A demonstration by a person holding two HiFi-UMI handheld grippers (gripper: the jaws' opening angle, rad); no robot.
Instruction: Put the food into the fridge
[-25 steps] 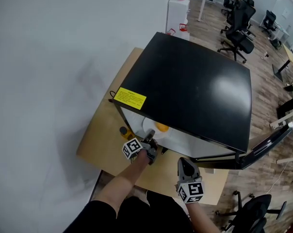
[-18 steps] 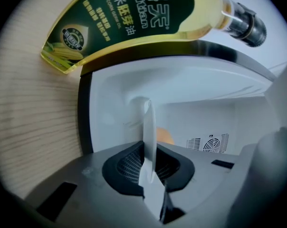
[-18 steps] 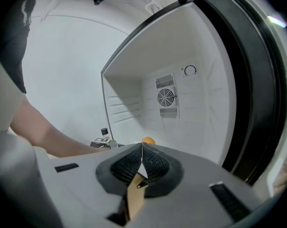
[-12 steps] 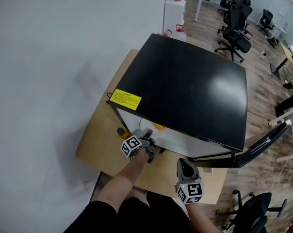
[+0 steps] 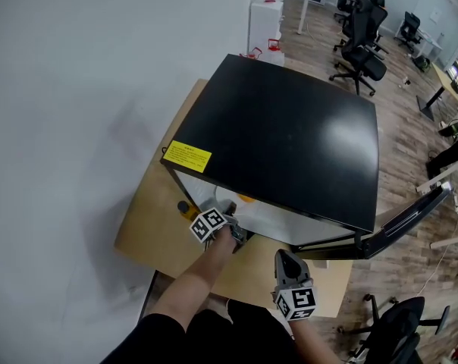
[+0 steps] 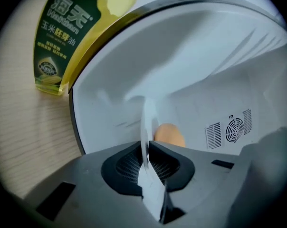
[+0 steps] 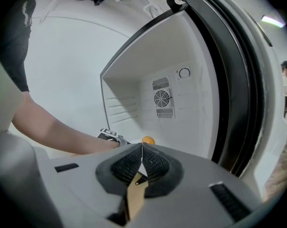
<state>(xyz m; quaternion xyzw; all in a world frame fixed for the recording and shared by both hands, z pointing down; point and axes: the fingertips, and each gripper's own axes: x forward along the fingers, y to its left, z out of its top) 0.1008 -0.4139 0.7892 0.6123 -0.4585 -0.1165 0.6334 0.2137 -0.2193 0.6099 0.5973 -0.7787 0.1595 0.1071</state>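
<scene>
A black mini fridge (image 5: 290,142) stands on a wooden table (image 5: 149,230) with its door (image 5: 411,218) swung open to the right. My left gripper (image 5: 236,233) is at the fridge's mouth, shut on the thin rim of a white plate (image 6: 146,120). An orange food item (image 6: 168,136) lies on the plate just past the jaws, inside the white fridge chamber. In the right gripper view that orange item (image 7: 148,140) shows on the fridge floor beside the left gripper (image 7: 108,135). My right gripper (image 5: 283,260) hangs back in front of the opening, shut with nothing in it.
A yellow oil bottle (image 6: 62,37) stands on the table just left of the fridge, and shows small in the head view (image 5: 185,208). A white wall runs along the left. Office chairs (image 5: 358,29) and desks stand on the wood floor behind.
My left gripper has slid the plate deeper into the fridge, so the orange item is now mostly hidden under the fridge top in the head view. The right gripper has barely moved.
</scene>
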